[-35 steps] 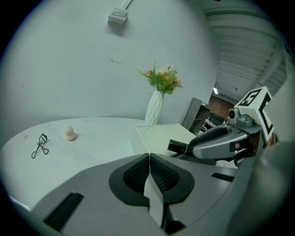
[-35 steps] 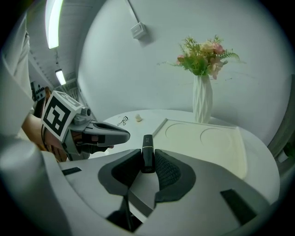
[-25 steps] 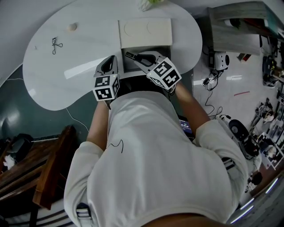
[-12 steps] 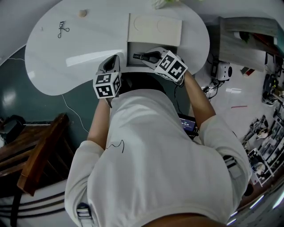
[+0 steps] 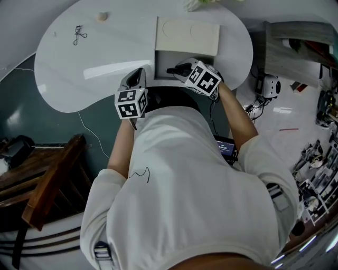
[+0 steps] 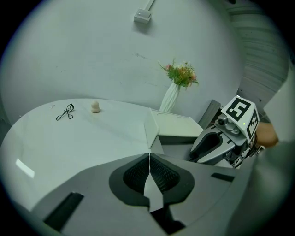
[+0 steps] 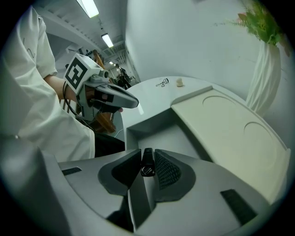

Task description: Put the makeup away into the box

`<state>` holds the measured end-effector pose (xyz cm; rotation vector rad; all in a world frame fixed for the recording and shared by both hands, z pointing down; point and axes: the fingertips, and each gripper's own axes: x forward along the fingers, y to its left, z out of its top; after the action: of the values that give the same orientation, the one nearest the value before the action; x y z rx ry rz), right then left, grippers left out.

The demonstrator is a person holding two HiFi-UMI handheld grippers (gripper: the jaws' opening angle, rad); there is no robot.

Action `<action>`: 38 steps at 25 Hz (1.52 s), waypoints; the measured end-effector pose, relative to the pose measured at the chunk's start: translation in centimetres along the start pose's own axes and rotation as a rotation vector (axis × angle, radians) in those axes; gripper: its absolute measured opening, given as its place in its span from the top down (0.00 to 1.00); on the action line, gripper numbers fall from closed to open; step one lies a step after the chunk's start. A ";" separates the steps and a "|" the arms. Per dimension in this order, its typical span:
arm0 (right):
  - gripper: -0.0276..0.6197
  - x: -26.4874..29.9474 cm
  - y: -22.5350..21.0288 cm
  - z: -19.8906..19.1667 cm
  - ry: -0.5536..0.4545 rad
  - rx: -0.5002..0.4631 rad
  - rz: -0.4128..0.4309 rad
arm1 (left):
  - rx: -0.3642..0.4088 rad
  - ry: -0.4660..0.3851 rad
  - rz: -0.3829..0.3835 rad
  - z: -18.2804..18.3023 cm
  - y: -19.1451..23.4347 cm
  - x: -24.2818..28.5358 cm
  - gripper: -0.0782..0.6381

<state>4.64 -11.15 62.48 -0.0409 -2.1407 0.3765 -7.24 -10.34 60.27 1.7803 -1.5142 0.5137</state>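
My right gripper (image 5: 178,69) is shut on a slim black makeup tube (image 5: 170,70) and hangs tilted down over the open box (image 5: 165,59). In the right gripper view the tube (image 7: 147,156) stands pinched between the pads of that gripper (image 7: 148,167), above the box's grey inside (image 7: 159,133). My left gripper (image 5: 139,74) is shut and empty just left of the box, over the white table; its jaws (image 6: 149,159) meet with nothing between them. An eyelash curler (image 5: 80,35) and a beige sponge (image 5: 102,16) lie far left on the table.
The box's cream lid (image 5: 187,36) lies open flat behind it. A white vase with flowers (image 6: 177,87) stands behind the lid by the wall. The person sits at the table's front notch. A dark wooden chair (image 5: 50,184) is at the left, and cluttered floor with cables at the right.
The right gripper has sunk toward the box and rolled, with the tube still in it. The left gripper shifted slightly beside the box.
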 end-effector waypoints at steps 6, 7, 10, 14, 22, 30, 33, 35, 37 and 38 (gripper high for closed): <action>0.82 0.4 -0.2 -0.7 0.013 0.017 0.000 | 0.008 0.003 -0.010 0.0 -0.3 0.3 0.86; 0.82 0.5 -0.4 -0.8 0.015 0.018 -0.002 | 0.009 0.003 -0.013 0.0 -0.3 0.3 0.86; 0.82 0.6 -0.6 -0.9 0.028 0.013 -0.007 | 0.013 0.001 -0.018 0.2 -0.4 0.2 0.86; 0.81 0.8 -0.7 -1.4 0.053 -0.005 -0.020 | 0.016 0.003 -0.020 0.1 -0.6 0.2 0.86; 0.81 1.3 -1.3 -2.4 0.123 -0.066 -0.057 | 0.019 0.003 -0.022 0.1 -0.9 0.3 0.86; 0.81 1.5 -1.6 -2.9 0.149 -0.090 -0.079 | 0.029 0.002 -0.024 0.3 -1.5 0.5 0.86; 0.81 1.5 -1.7 -3.2 0.158 -0.098 -0.093 | 0.036 0.003 -0.024 0.3 -1.8 0.6 0.86; 0.81 1.4 -1.8 -3.2 0.150 -0.091 -0.100 | 0.037 0.006 -0.022 0.3 -2.0 0.5 0.86; 0.80 1.1 -2.1 -3.0 0.132 -0.081 -0.115 | 0.037 0.006 -0.018 0.5 -2.2 0.5 0.86; 0.78 0.8 -2.2 -3.0 0.121 -0.076 -0.123 | 0.038 0.004 -0.015 0.6 -2.4 0.4 0.86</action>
<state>6.82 -12.36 65.32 0.0242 -2.0260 0.2157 -4.93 -10.99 59.50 1.8171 -1.4963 0.5415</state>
